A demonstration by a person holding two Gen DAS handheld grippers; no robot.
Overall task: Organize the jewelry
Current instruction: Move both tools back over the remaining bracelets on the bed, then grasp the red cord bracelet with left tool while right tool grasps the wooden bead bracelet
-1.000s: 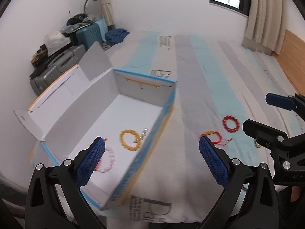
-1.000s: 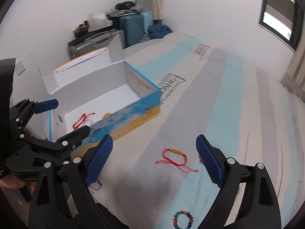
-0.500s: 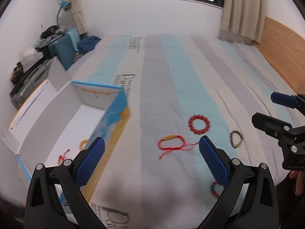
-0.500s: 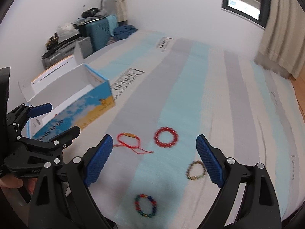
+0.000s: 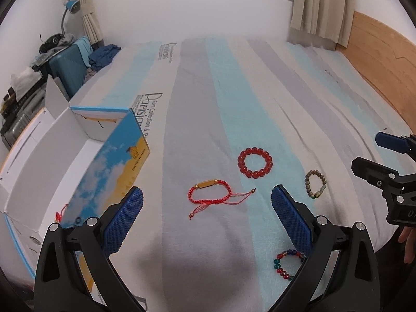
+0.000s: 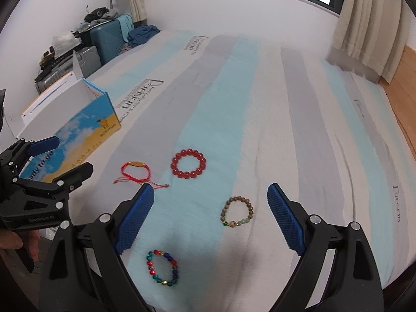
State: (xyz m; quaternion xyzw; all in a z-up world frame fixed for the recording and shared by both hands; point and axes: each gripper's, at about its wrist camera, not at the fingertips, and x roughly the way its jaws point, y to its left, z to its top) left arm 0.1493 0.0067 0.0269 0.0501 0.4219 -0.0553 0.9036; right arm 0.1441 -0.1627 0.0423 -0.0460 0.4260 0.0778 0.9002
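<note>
Several bracelets lie on the striped bed sheet [image 5: 234,91]. A red cord bracelet [image 5: 210,195] with a gold tube sits just beyond my open left gripper [image 5: 206,218]. Beyond it rests a red bead bracelet [image 5: 255,163], with a brown bead bracelet [image 5: 315,184] to its right. A multicoloured bead bracelet [image 5: 284,262] is partly hidden by the right finger. My right gripper [image 6: 210,218] hangs open over the brown bead bracelet [image 6: 237,212], the multicoloured bracelet [image 6: 163,267] lying nearer. The red bead bracelet [image 6: 188,167] and cord bracelet [image 6: 136,173] lie farther off. Nothing is between either pair of jaws.
An open cardboard box [image 5: 111,163] with blue-and-yellow sides stands at the bed's left, also seen as the box [image 6: 85,127] in the right wrist view. Suitcases [image 6: 104,44] and clutter sit in the far-left corner. A wooden headboard [image 5: 377,59] runs along the right.
Both grippers have swung right, away from the box, and dropped lower over the bracelets on the sheet. Jaws stayed open throughout.
</note>
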